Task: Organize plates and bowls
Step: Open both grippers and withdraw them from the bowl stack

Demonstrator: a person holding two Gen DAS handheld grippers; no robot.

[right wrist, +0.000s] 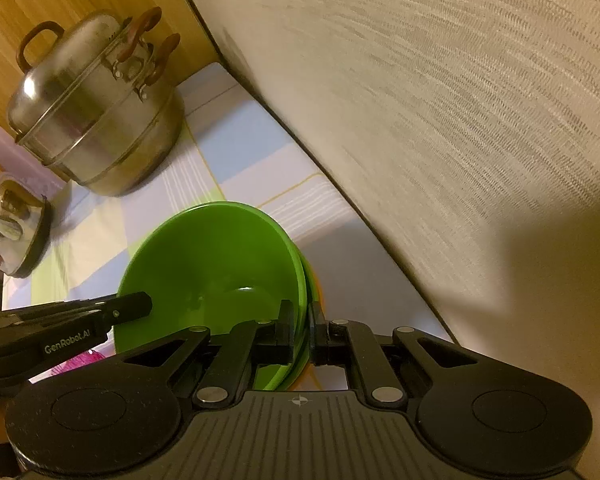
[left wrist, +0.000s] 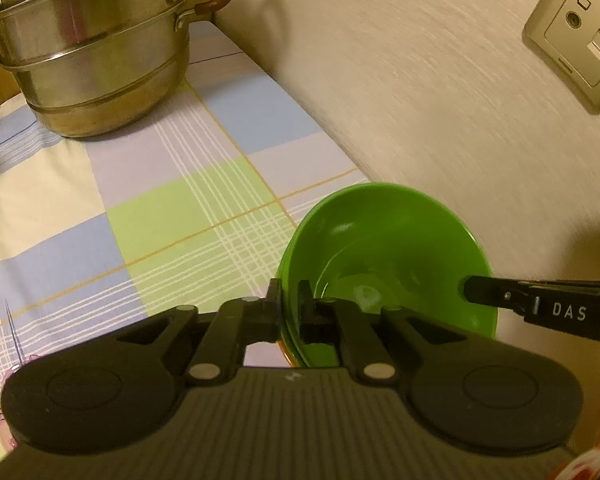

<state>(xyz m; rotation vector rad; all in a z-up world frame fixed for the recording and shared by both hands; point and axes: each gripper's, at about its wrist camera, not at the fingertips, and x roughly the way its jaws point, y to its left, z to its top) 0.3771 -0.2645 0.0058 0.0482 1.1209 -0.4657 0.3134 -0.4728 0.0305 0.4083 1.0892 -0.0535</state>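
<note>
Green and glossy, the bowl [left wrist: 384, 252] you hold is pinched on opposite sides of its rim, your left gripper [left wrist: 288, 300] clamped nearly shut over the near-left lip and your right gripper [right wrist: 302, 320] likewise on the near-right lip, with what looks like a second green rim and an orange edge nested beneath. It looks light, stiff and slippery, so keep both grips on the thin rim and level. It sits by the wall-side edge of the checked tablecloth [left wrist: 172, 200]; farther off, the steel steamer pot [left wrist: 92, 48] stands near the far corner.
</note>
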